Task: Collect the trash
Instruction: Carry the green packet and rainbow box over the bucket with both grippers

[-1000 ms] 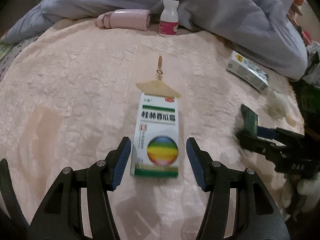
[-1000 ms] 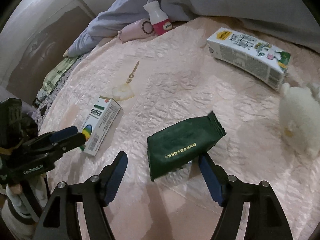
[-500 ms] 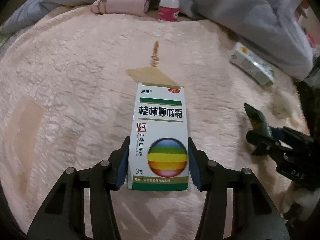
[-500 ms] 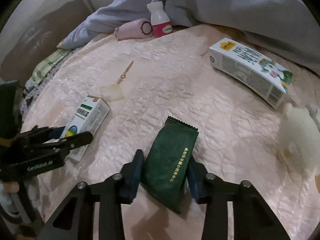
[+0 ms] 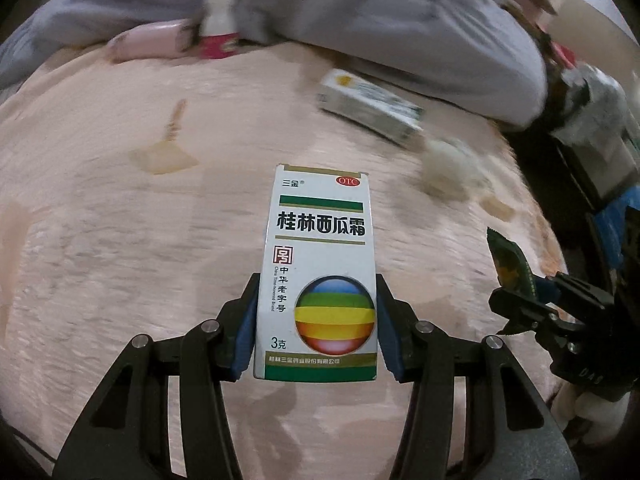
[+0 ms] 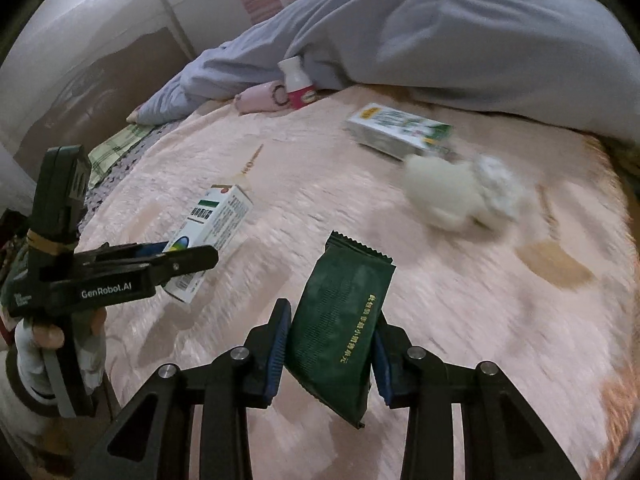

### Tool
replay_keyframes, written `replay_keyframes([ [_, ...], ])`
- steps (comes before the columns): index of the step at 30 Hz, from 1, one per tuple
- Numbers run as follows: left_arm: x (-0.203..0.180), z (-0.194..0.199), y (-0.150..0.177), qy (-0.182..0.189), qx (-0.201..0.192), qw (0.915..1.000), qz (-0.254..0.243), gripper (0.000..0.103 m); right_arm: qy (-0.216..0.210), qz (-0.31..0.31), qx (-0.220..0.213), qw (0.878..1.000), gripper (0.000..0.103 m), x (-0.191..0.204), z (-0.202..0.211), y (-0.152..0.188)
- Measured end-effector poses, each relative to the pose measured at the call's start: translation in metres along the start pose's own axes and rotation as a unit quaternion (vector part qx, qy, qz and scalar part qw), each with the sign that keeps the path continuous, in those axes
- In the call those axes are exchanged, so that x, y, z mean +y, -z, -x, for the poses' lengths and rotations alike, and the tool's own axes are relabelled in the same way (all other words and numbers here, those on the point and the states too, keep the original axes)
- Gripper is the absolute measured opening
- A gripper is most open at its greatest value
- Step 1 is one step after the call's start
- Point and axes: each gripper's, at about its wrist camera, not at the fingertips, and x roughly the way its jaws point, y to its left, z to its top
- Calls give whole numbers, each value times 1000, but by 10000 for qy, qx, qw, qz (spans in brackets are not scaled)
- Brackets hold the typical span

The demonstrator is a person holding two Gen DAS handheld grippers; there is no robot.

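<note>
My left gripper (image 5: pixel 316 320) is shut on a white medicine box (image 5: pixel 320 272) with a rainbow ball print, held lifted above the pink bedspread (image 5: pixel 100 260). From the right wrist view the same left gripper (image 6: pixel 188 256) and white medicine box (image 6: pixel 212 228) appear at the left. A dark green snack wrapper (image 6: pixel 340 320) is pinched between the blue pads of my right gripper (image 6: pixel 328 344), off the bed. In the left wrist view that right gripper (image 5: pixel 516 304) shows at the right edge with the green wrapper (image 5: pixel 508 256) sticking up.
On the bed lie a white-green carton (image 6: pixel 400 136), crumpled white tissue (image 6: pixel 460 196), a tan paper scrap (image 5: pixel 164 156), a pink bottle (image 6: pixel 260 98) and a white-red pill bottle (image 6: pixel 298 84). A grey duvet (image 6: pixel 440 40) is piled at the back. Dark clutter (image 5: pixel 592 128) stands past the bed's right edge.
Both grippers closed on their items, the left on the medicine box and the right on the green wrapper, then lifted them off the bedspread and swung to the right.
</note>
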Motion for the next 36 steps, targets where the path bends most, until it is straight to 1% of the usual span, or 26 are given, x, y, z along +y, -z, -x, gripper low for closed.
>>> replay_keyframes([
  [6,-64,1,3,184,-25,9985,-520,50,330,-242,-211,9989,36,-30,50,35],
  [12,-128,0,2,349,-22,9937,-1066,50,719,-561,-439,9949,36,-67,101,67],
  [16,-170,-1,4,498,-2,9887,-1417,50,934,-862,-606,9900,36,-97,136,89],
  [22,-227,-6,12,686,55,9797,-1882,50,1198,-1171,-691,9834,36,-129,167,112],
  [29,-271,-12,19,789,118,9724,-2192,50,1419,-1488,-780,9755,36,-158,194,138],
  [36,-301,-14,28,887,162,9673,-2370,50,1533,-1763,-826,9688,36,-180,209,157],
])
